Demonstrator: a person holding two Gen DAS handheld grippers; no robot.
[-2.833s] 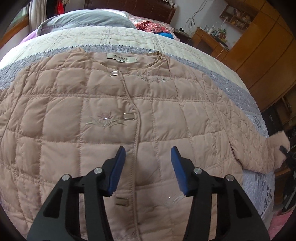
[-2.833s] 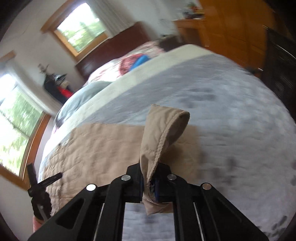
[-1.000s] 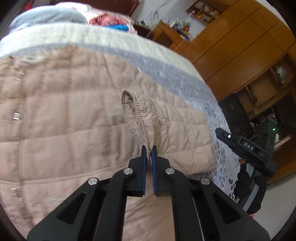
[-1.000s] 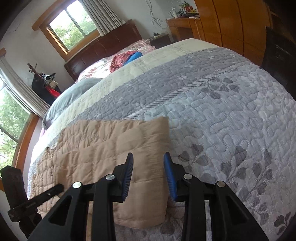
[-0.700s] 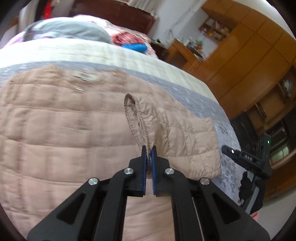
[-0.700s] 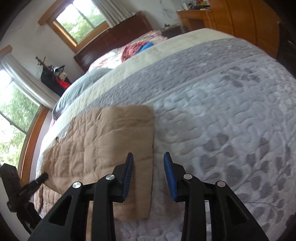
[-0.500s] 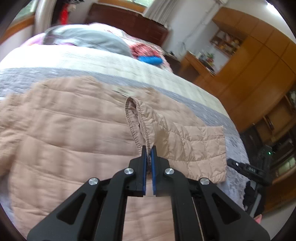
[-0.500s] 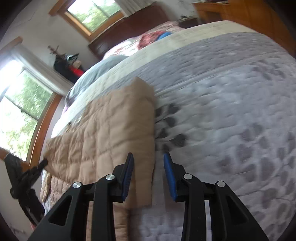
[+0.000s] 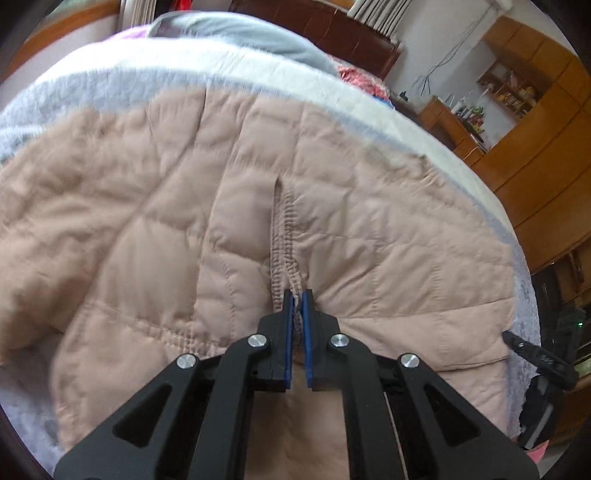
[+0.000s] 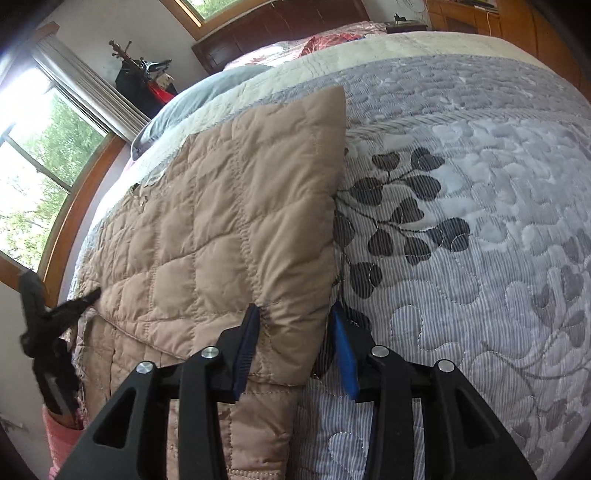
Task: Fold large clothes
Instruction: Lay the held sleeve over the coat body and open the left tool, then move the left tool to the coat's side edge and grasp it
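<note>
A pink-beige quilted jacket (image 9: pixel 184 206) lies spread on the bed. My left gripper (image 9: pixel 297 295) is shut on the stitched cuff (image 9: pixel 286 240) of its sleeve, which is folded across the body and held low over it. In the right wrist view the jacket (image 10: pixel 240 221) shows a straight folded side edge. My right gripper (image 10: pixel 294 314) sits low at that edge with its jaws opening. The folded edge lies between the blue pads, and the right pad stands just off the fabric. The left gripper (image 10: pixel 55 317) shows at the far left there.
A grey bedspread (image 10: pixel 461 184) with a leaf pattern covers the bed to the right of the jacket. A grey pillow (image 9: pixel 240 33) and a dark headboard lie at the far end. Wooden wardrobes (image 9: pixel 546 147) stand to the right, and windows (image 10: pixel 37 166) to the left.
My left gripper has carried the cuff leftward over the jacket's body and lowered it. My right gripper has dropped to the folded side edge, and its jaws stand a little wider.
</note>
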